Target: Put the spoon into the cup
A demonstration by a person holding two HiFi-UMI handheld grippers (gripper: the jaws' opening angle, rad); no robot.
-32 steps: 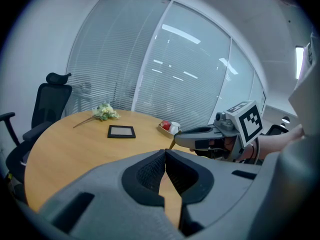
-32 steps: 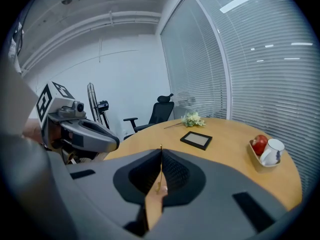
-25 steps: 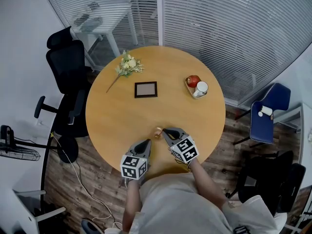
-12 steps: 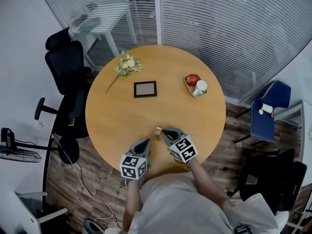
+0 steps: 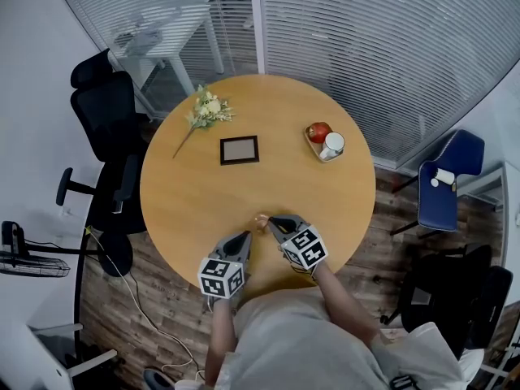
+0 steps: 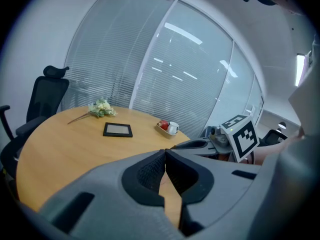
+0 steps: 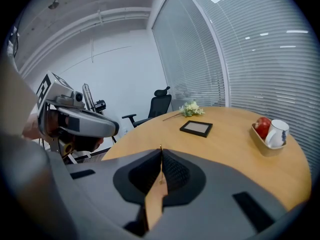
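Note:
My right gripper (image 5: pixel 272 220) is shut on a wooden spoon (image 5: pixel 261 219) over the near edge of the round table (image 5: pixel 187 210). In the right gripper view the spoon (image 7: pixel 155 199) shows edge-on as a thin wooden strip clamped between the jaws (image 7: pixel 160 156). The white cup (image 5: pixel 334 144) stands in a small tray (image 5: pixel 313 142) beside a red apple (image 5: pixel 318 132) at the table's far right, well away from both grippers. It also appears in the right gripper view as the cup (image 7: pixel 276 132). My left gripper (image 5: pixel 245 239) is shut with nothing in it, just left of the right one.
A dark picture frame (image 5: pixel 240 149) lies mid-table and a flower sprig (image 5: pixel 203 110) at the far left. A black office chair (image 5: pixel 106 128) stands left of the table, a blue chair (image 5: pixel 445 189) to the right. Glass walls with blinds are behind.
Both grippers stay where they were, the spoon still held. Only the head camera has drifted slightly, shifting the table a little in view.

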